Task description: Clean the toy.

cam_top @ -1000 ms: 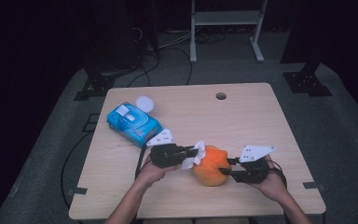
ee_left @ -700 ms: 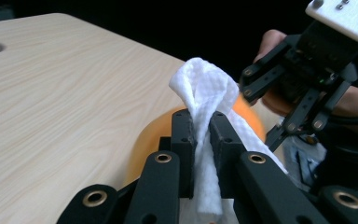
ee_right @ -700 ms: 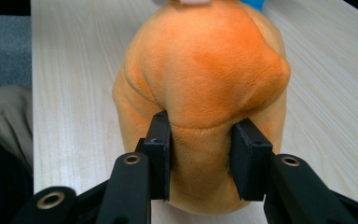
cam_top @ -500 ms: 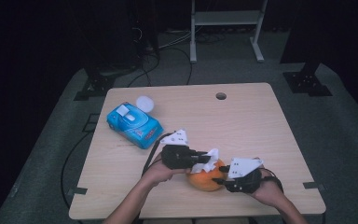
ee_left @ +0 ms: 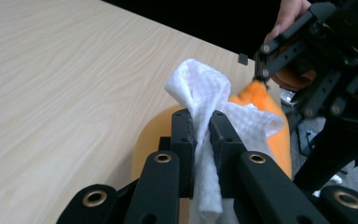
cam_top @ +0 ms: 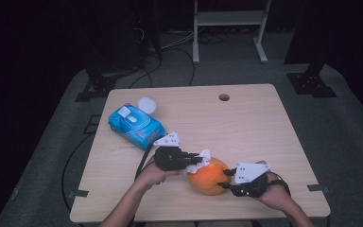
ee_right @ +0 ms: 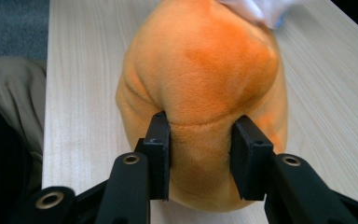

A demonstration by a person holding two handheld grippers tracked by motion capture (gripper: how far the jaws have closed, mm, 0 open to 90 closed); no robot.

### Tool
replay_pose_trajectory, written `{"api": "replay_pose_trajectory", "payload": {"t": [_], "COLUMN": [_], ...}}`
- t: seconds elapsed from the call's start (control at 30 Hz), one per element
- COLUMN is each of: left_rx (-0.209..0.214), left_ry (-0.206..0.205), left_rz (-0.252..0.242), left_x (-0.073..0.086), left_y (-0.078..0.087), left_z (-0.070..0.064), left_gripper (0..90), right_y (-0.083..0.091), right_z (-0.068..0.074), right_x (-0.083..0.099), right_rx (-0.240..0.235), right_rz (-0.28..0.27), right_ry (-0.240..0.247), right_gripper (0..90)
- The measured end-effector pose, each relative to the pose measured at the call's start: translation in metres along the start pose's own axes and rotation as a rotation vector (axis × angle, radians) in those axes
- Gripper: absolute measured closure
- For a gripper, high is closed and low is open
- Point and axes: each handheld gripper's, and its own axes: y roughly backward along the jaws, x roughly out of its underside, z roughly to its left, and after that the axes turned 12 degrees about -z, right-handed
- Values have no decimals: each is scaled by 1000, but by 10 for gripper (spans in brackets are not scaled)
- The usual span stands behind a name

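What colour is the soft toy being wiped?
Orange plush toy, clearest in the right gripper view.

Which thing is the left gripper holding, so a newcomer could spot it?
On the wooden table, look near the front edge at the orange plush toy. The white wipe lies against its top, pinched in the left gripper; it is crumpled, unlike the blue pack.

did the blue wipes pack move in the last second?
No. In the high view the blue wipes pack sits at the same spot near the table's left edge, beside the white lid, in line with the table's hole as before.
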Motion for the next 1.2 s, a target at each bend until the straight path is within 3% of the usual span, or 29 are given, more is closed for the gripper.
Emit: {"api": "replay_pose_trajectory", "payload": {"t": [0.07,0.23,0.3,0.43,0.57,0.63,0.7,0.83,1.07,1.13,1.2], "left_rx": [6,38,57,68,101,96,89,71,33,34,36], "left_ry": [18,48,61,29,-35,-72,-76,-57,10,21,34], "left_rz": [-7,-25,-26,1,30,49,52,34,-36,-49,-54], "left_x": [4,11,11,1,-13,-18,-19,-14,-4,0,5], "left_y": [3,2,1,-4,-15,-22,-25,-22,4,8,11], "left_z": [1,-5,-7,-14,-25,-30,-30,-23,-7,-5,-4], "left_gripper": [822,822,823,825,824,824,824,824,822,821,821], "right_y": [1,3,4,2,-3,-6,-5,2,11,13,12], "right_z": [-3,-9,-7,-2,8,13,13,4,-20,-24,-23], "right_x": [1,1,-1,-2,-8,-11,-10,-1,15,17,17], "right_rx": [3,3,-1,14,24,28,31,20,15,11,10], "right_rz": [-8,14,32,30,37,47,47,12,-44,-52,-54], "right_ry": [-20,-131,-134,-67,26,55,58,-26,-206,-234,-228], "right_gripper": [603,526,499,528,553,554,558,572,579,575,574]}}
